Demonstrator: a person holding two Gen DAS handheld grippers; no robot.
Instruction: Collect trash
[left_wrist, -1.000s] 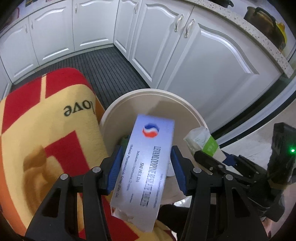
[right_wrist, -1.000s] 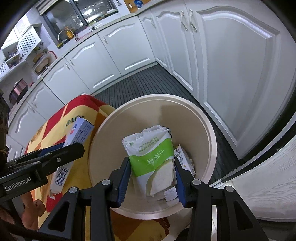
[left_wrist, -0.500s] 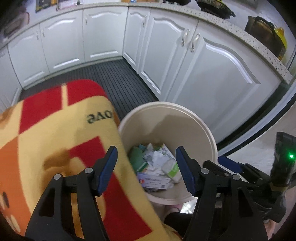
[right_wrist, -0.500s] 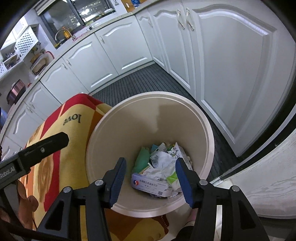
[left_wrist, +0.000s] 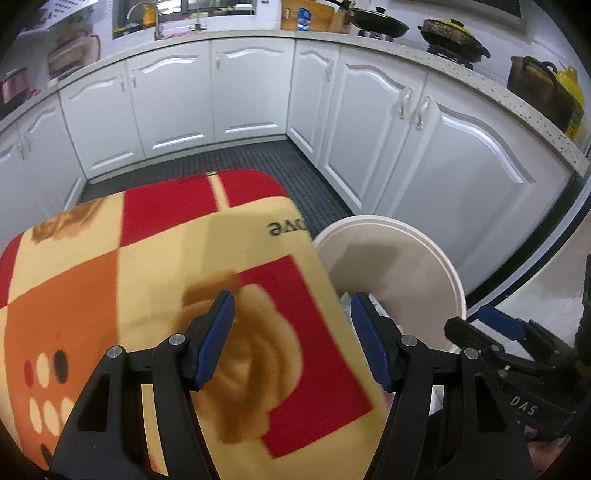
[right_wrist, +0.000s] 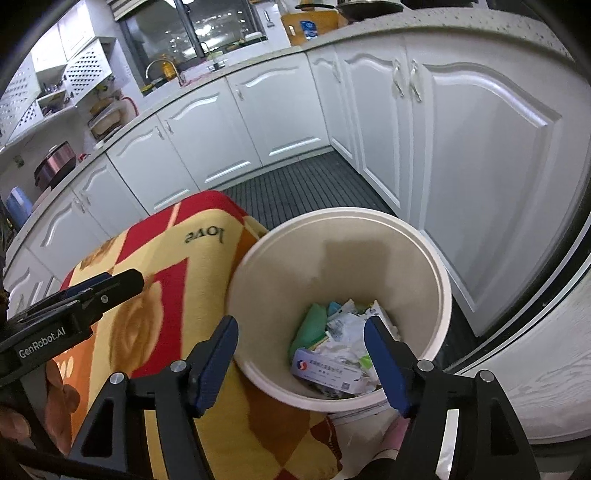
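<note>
Both grippers hang empty: the left gripper (left_wrist: 291, 339) spread above the red-and-yellow patterned blanket (left_wrist: 147, 280), the right gripper (right_wrist: 301, 363), jaws just widened, above the round cream plastic bin (right_wrist: 439, 291). The drop looks finished; next comes hunting more trash. The white medicine box (right_wrist: 327, 373) lies flat inside, long axis across the bin.

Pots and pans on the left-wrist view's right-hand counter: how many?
3: a black lidded pan furthest back, a yellow-lidded dark pot on the stove, a brown handled pot nearest. More may sit beyond the frame.
</note>
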